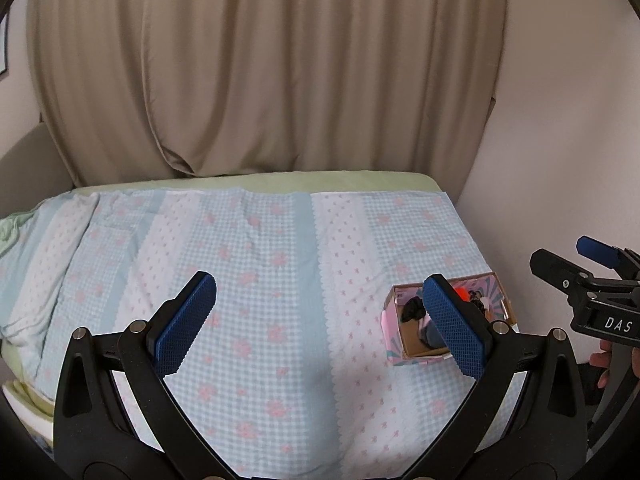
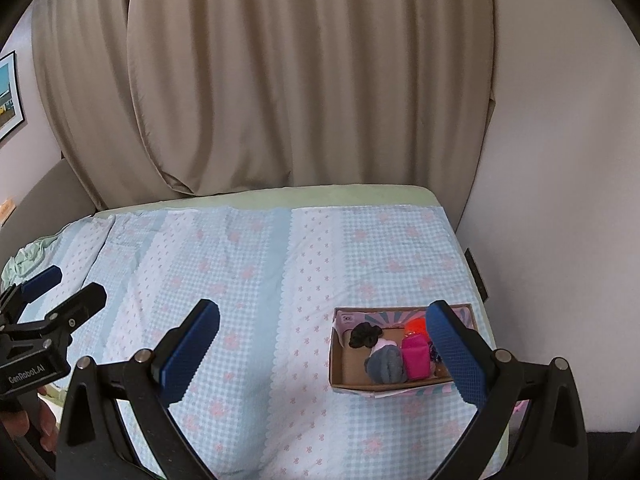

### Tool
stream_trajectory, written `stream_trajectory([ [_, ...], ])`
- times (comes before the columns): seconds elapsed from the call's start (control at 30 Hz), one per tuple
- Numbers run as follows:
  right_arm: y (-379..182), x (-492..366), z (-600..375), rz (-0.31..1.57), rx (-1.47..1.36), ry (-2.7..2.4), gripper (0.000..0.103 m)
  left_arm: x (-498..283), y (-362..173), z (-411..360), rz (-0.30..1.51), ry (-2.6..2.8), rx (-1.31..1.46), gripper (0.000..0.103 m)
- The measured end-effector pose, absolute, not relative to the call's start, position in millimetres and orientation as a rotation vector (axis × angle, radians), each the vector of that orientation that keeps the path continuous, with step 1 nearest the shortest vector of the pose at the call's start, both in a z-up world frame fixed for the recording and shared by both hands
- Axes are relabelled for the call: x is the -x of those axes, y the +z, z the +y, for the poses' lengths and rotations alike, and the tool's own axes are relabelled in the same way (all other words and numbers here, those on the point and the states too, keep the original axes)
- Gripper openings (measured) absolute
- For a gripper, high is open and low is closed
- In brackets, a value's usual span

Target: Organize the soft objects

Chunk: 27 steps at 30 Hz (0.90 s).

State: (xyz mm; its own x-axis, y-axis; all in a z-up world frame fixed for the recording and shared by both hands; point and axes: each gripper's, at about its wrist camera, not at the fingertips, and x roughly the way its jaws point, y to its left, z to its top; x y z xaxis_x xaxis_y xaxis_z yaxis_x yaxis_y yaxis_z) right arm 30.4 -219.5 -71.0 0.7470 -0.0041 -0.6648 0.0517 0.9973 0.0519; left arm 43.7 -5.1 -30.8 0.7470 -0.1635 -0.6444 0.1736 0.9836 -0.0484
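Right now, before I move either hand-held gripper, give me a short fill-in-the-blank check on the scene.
1. The grey soft bundle lies inside the ____.
2. The left hand-held gripper and the right hand-held gripper are both ____.
3. The bright pink item lies on the ____ side of the grey bundle.

Missing words: box; open; right

Your left gripper (image 1: 320,328) has matte black forked arms with silver round rivets at the joints and blue cross-hatched pads (image 1: 185,330). Your right gripper (image 2: 324,354) is built the same. At the right edge of the left view, white letters read "DAS"; lower left of the right view reads "GenRobot.AI". Bare skin of your fingers (image 1: 600,364) shows beside it.
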Motion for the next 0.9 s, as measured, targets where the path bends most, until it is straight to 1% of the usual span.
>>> stream_trajectory([
  [0.9, -60, -37, -221, 0.7, -0.07, -0.038, 0.103, -46, -27, -3, 0.688, -0.176, -0.007, 0.103],
])
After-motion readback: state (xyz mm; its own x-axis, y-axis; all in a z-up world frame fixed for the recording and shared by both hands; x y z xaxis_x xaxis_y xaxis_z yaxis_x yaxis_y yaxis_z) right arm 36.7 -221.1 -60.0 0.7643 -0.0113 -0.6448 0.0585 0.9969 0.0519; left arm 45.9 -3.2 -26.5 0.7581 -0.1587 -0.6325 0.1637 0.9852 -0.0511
